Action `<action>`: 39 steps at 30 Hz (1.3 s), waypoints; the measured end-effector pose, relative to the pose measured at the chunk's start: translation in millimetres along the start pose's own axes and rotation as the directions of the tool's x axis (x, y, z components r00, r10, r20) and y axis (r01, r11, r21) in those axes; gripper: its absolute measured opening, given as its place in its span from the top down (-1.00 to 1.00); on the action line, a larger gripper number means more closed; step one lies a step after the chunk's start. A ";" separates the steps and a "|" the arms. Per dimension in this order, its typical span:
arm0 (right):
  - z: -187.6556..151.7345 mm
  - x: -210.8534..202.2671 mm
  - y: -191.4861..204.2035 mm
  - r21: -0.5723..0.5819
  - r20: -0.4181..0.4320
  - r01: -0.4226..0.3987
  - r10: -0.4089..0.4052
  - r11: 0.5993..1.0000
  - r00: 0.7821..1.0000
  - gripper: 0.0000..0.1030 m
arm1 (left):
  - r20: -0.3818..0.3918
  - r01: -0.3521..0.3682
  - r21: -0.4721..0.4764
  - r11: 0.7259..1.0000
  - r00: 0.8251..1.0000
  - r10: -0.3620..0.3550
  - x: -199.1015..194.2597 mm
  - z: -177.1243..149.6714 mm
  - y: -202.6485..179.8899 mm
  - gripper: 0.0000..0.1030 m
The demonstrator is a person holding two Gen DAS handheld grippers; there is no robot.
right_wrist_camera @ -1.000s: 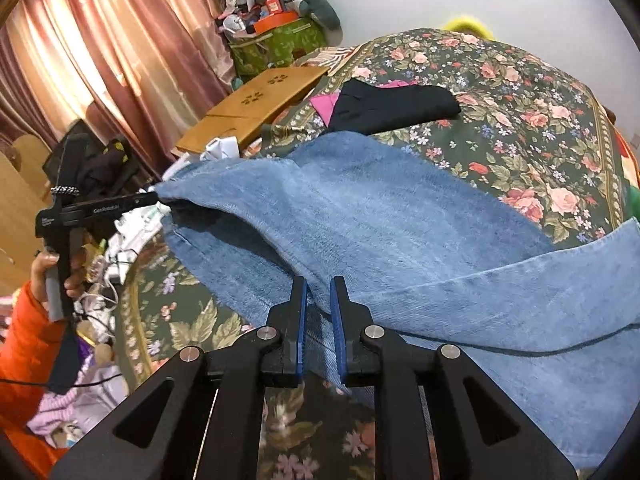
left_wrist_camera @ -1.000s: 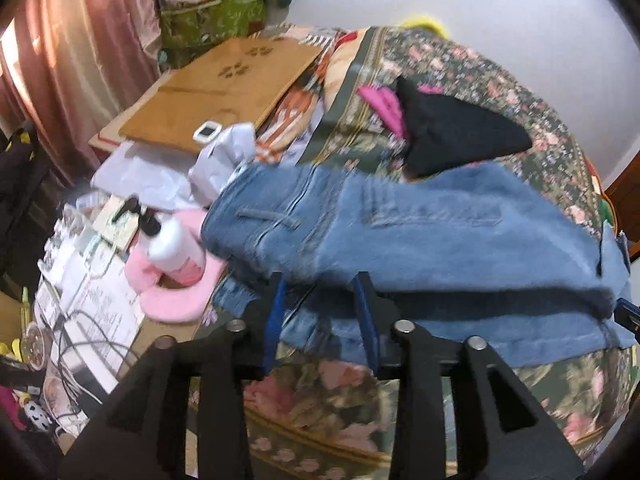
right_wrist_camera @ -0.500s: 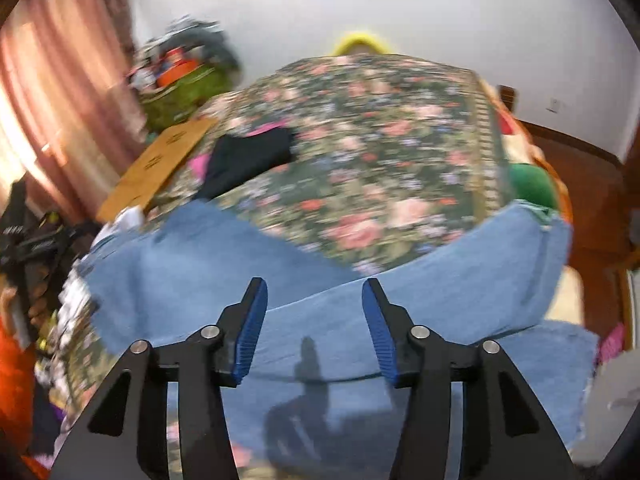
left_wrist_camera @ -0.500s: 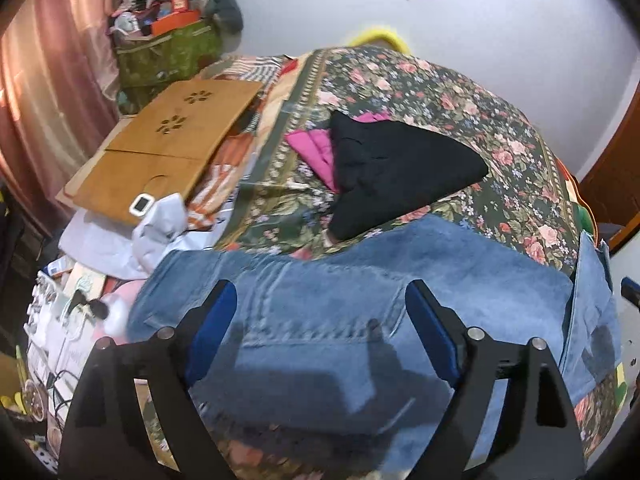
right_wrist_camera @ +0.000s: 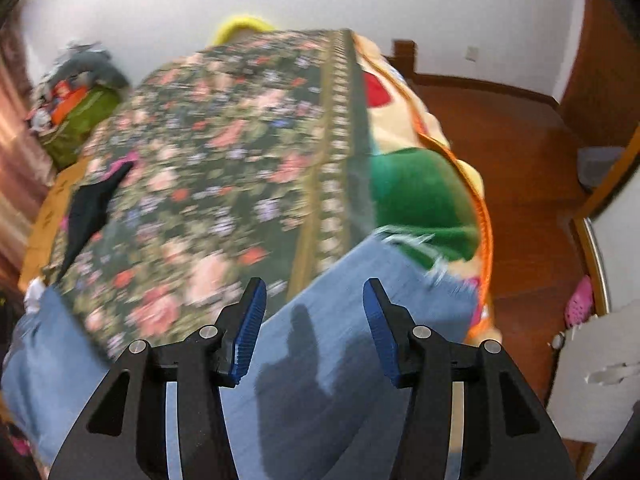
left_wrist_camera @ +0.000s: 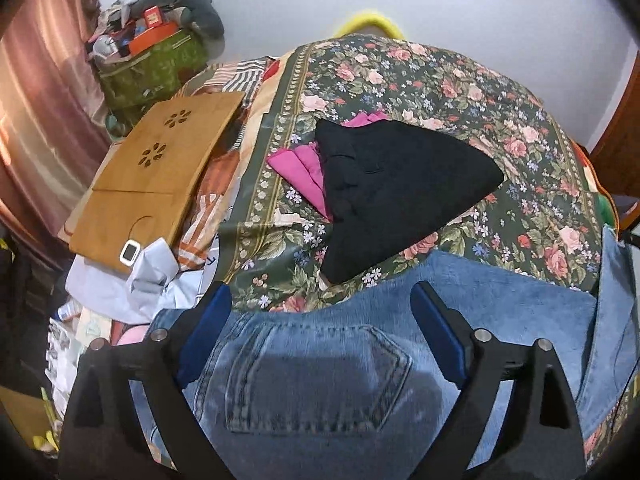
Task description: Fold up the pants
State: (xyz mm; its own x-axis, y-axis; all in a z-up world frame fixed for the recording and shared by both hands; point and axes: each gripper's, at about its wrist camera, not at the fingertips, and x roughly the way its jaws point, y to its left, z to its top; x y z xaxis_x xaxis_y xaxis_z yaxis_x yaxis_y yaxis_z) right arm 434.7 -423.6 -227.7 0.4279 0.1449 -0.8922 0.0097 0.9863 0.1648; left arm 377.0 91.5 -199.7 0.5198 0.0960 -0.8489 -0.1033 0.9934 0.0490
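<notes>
Blue denim pants lie folded lengthwise across the near edge of a bed with a floral cover. In the left wrist view the back pocket faces up under my left gripper, which is wide open and empty above the waist end. In the right wrist view the pants show their leg end with a frayed hem at the bed's right edge. My right gripper is open and empty above that leg. This view is motion-blurred.
A folded black garment on a pink one lies mid-bed. A wooden lap desk, papers and clutter crowd the left side. A green cushion and wooden floor are right of the bed.
Both grippers let go of the pants and opened wide. Both rose and tilted over the laid-down denim; the right one swung toward the leg end.
</notes>
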 end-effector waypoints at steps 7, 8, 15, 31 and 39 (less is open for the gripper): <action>10.0 54.2 -20.3 0.036 -0.109 0.028 -0.024 0.999 0.994 0.09 | -0.073 0.012 0.036 0.999 0.997 -0.009 35.0 -4.3 -17.4 -0.78; 8.4 56.7 -19.4 0.031 -0.112 0.025 -0.021 0.999 0.993 0.12 | -0.080 0.012 0.041 0.999 0.997 -0.009 38.1 -5.9 -20.2 -0.78; -7.2 42.3 -23.9 0.026 -0.068 0.017 -0.015 1.000 0.998 0.83 | -0.105 0.019 0.069 0.997 0.994 -0.012 40.4 -15.6 -33.1 -0.78; -24.2 -167.2 -50.9 -0.004 0.297 -0.088 0.085 0.996 0.951 0.88 | -0.164 0.105 0.158 0.982 0.983 -0.079 4.5 -51.1 -95.6 -0.78; -64.1 -205.7 -53.3 -0.037 0.354 -0.086 0.094 0.996 0.930 0.88 | -0.203 0.141 0.210 0.968 0.974 -0.098 -5.6 -85.9 -146.2 -0.78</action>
State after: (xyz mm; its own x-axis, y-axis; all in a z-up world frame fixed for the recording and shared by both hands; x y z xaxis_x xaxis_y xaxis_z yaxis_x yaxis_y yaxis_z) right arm 288.3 -500.9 -79.9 0.7192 0.1991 -0.6657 -0.0609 0.9725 0.2250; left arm 316.3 -59.6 -247.3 0.3444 -0.0163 -0.9387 0.1513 0.9878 0.0384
